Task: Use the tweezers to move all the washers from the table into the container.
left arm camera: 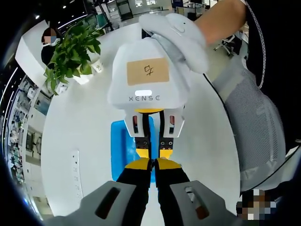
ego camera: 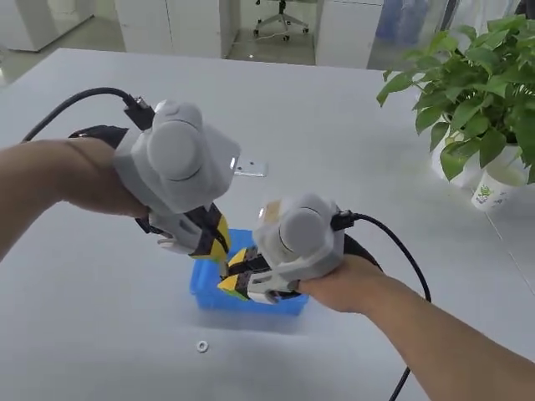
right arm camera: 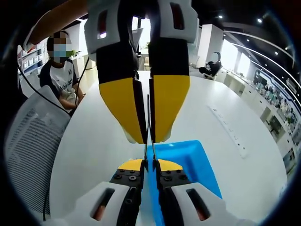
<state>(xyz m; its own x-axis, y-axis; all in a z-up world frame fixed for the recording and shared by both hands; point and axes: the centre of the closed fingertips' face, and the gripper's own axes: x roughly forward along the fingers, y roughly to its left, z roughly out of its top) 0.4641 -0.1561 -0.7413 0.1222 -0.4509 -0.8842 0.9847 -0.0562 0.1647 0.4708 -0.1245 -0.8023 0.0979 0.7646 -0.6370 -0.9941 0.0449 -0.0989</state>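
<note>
Washer [ego camera: 201,345] lies on the table [ego camera: 84,317], just near of the blue container [ego camera: 207,292]. Above the container, the left gripper [ego camera: 216,240] and right gripper [ego camera: 236,281] meet tip to tip, both pinched almost closed on the tweezers [right arm camera: 147,136]. I'd guess that's to re-seat them. I can't tell whether the tweezers carry anything.

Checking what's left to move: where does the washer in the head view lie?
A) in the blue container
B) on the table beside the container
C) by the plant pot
B: the washer lies on the table, just outside the near wall of the blue container.
</note>
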